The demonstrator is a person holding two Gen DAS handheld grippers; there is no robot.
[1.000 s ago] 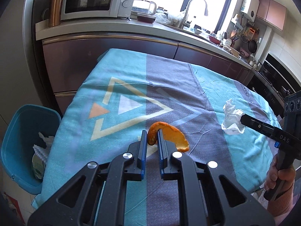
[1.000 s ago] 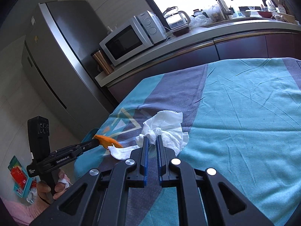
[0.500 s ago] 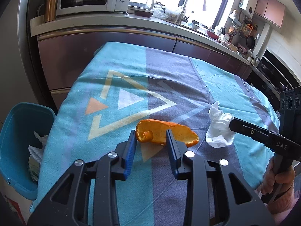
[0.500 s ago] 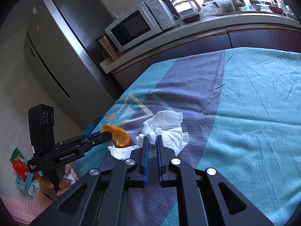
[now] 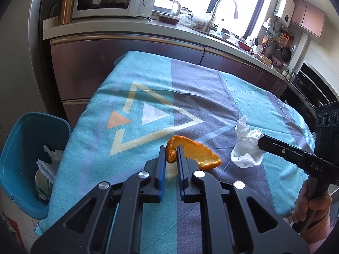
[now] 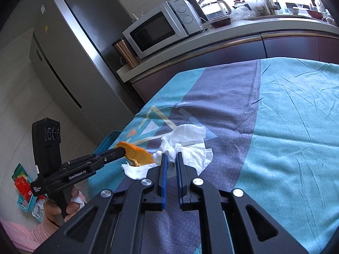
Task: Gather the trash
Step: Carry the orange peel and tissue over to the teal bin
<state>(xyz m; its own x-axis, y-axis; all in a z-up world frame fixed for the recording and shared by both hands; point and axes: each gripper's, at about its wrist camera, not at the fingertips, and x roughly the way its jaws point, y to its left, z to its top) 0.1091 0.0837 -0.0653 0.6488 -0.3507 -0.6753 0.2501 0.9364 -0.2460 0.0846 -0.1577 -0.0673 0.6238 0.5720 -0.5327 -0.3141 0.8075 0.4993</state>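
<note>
Gripping orange peel [image 5: 191, 153], left gripper [image 5: 169, 148] hides its curl.

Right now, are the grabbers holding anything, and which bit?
The left gripper pinches the orange peel by its curled end. The right gripper pinches the tissue by a crumpled fold near its middle.
</note>
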